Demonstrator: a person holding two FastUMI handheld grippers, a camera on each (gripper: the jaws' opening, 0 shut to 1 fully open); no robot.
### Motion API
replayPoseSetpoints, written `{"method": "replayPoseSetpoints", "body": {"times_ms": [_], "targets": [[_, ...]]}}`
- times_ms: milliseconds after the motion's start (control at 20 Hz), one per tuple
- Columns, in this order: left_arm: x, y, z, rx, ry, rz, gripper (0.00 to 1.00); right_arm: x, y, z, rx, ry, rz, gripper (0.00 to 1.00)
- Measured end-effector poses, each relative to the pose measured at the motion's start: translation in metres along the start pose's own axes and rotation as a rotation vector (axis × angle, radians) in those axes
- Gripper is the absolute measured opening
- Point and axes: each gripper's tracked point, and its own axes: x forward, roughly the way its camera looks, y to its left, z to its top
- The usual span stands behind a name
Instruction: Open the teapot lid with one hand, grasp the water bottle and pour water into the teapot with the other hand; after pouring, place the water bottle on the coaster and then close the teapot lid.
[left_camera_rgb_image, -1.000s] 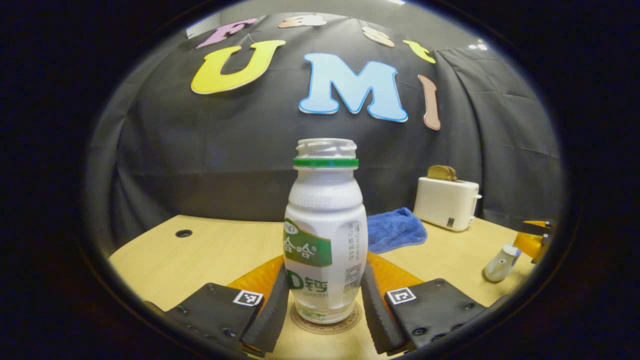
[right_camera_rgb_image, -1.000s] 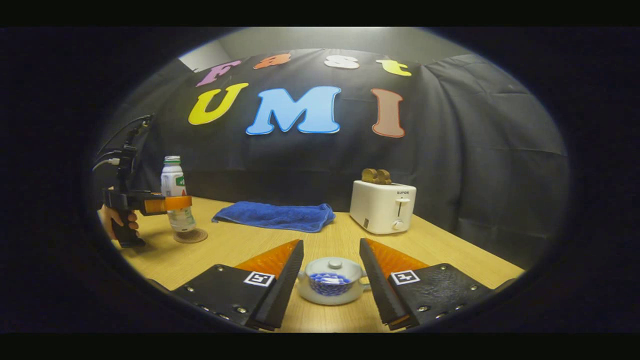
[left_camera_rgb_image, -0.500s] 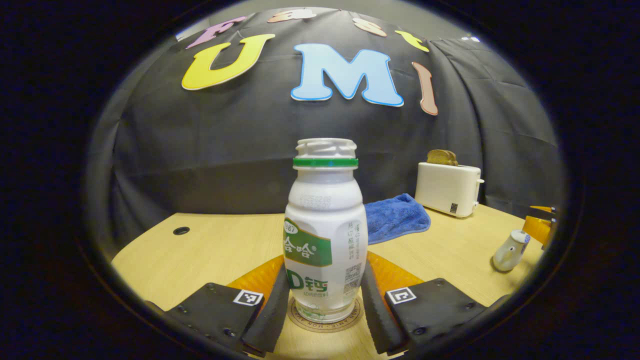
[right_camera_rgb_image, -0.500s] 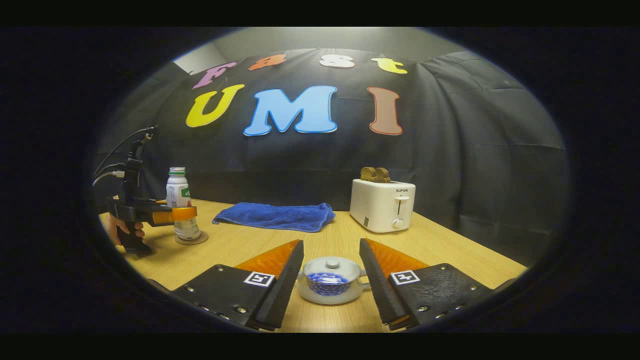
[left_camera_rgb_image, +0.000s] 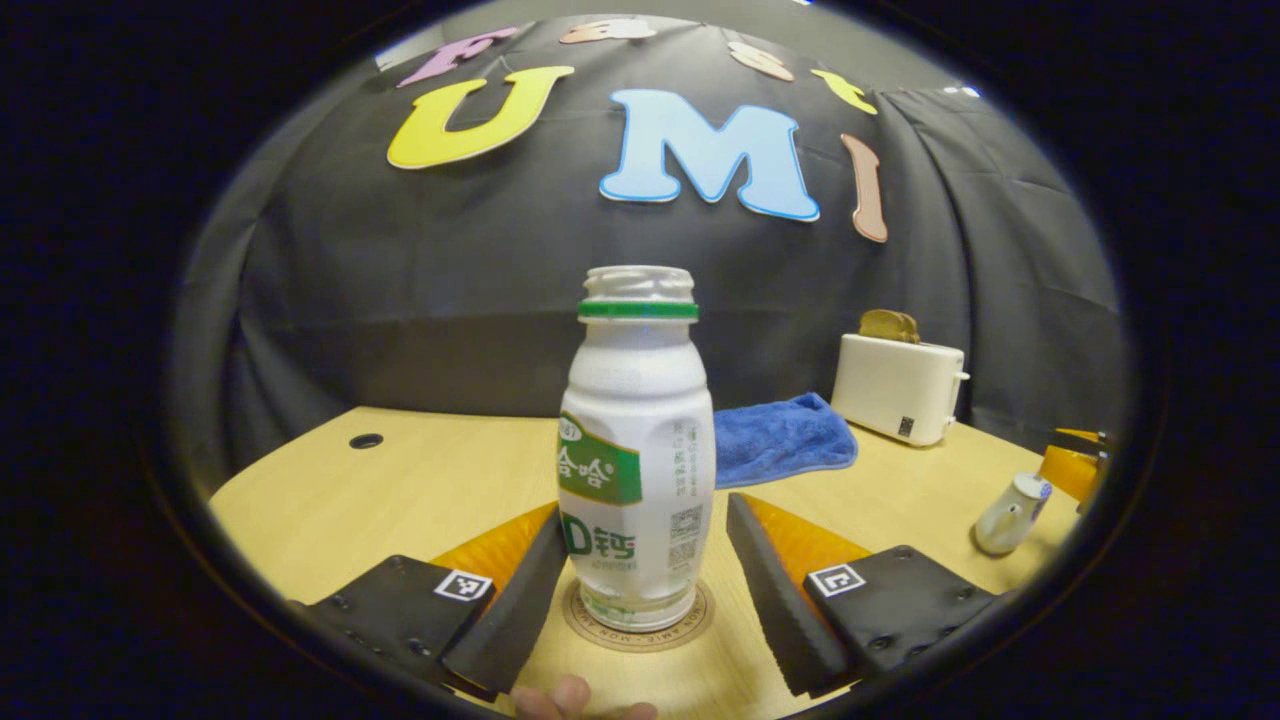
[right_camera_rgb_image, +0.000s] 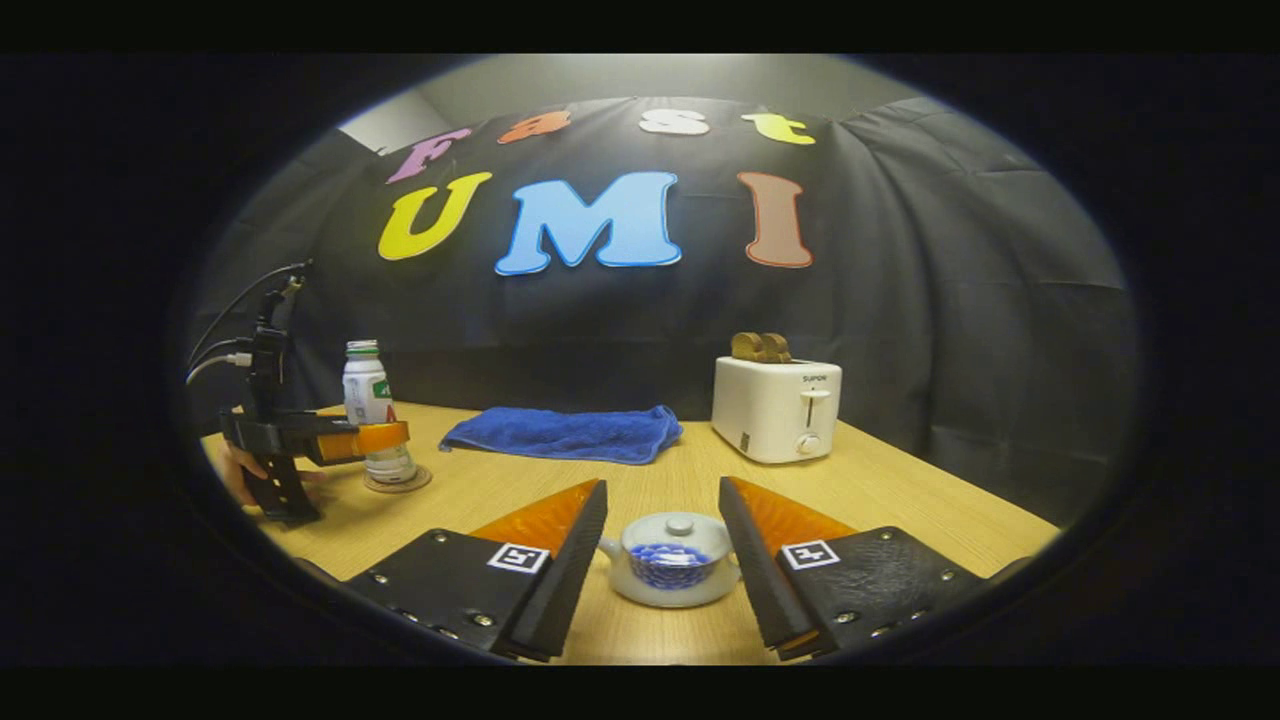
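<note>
Wooden table (left_camera_rgb_image: 400, 480): the bottle (left_camera_rgb_image: 636, 460) stands uncapped on the coaster (left_camera_rgb_image: 640, 622), which it mostly hides, between the left gripper's (left_camera_rgb_image: 640, 590) spread fingers, untouched. Right gripper (right_camera_rgb_image: 662, 560) is open around the lidded teapot (right_camera_rgb_image: 672, 572); contact unclear.

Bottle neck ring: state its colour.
Green, on the white water bottle; the left gripper view shows it best.

We see the water bottle (left_camera_rgb_image: 637, 470) in smooth, glossy white plastic with a paper-like label, the table (left_camera_rgb_image: 420, 480) in matt pale wood grain, the towel (right_camera_rgb_image: 565, 434) in fuzzy cloth, the teapot (right_camera_rgb_image: 672, 560) glazed and shiny, the toaster (right_camera_rgb_image: 776, 408) in smooth plastic.
</note>
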Motion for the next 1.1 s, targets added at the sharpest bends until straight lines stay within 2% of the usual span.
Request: {"method": "replayPoseSetpoints", "body": {"times_ms": [300,500,550,600,700,750,800,850,1000,1050,1100], "targets": [[-0.029,-0.004,0.0,0.017,-0.01,0.005,1.0,-0.012,0.012,0.001,0.005,-0.002,0.03,0.7],[-0.081,0.005,0.001,-0.027,-0.049,0.056,0.99,-0.039,0.035,-0.001,0.022,-0.008,0.063,0.7],[-0.097,0.002,0.003,-0.054,-0.065,0.06,0.99,-0.045,0.043,-0.005,0.025,0.001,0.069,0.53],[-0.115,-0.006,0.005,-0.076,-0.084,0.067,1.0,-0.05,0.051,-0.007,0.024,0.01,0.065,0.7],[-0.14,-0.022,0.001,-0.063,-0.102,0.095,1.0,-0.058,0.064,-0.009,0.008,0.007,0.032,0.7],[-0.151,-0.027,-0.002,-0.028,-0.108,0.12,1.0,-0.061,0.075,-0.013,0.008,0.011,0.034,0.89],[-0.163,-0.034,-0.006,0.005,-0.113,0.143,1.0,-0.066,0.084,-0.016,0.013,0.014,0.041,0.81],[-0.171,-0.042,-0.01,0.027,-0.122,0.152,0.99,-0.07,0.09,-0.019,0.016,0.014,0.043,0.84],[-0.189,-0.058,-0.012,0.086,-0.145,0.169,1.0,-0.078,0.095,-0.023,0.005,-0.002,0.032,0.84],[-0.189,-0.061,-0.013,0.094,-0.153,0.165,1.0,-0.081,0.091,-0.02,0.009,-0.015,0.017,0.7],[-0.191,-0.067,-0.013,0.084,-0.151,0.149,1.0,-0.082,0.087,-0.018,0.016,-0.032,-0.006,0.87]]}}
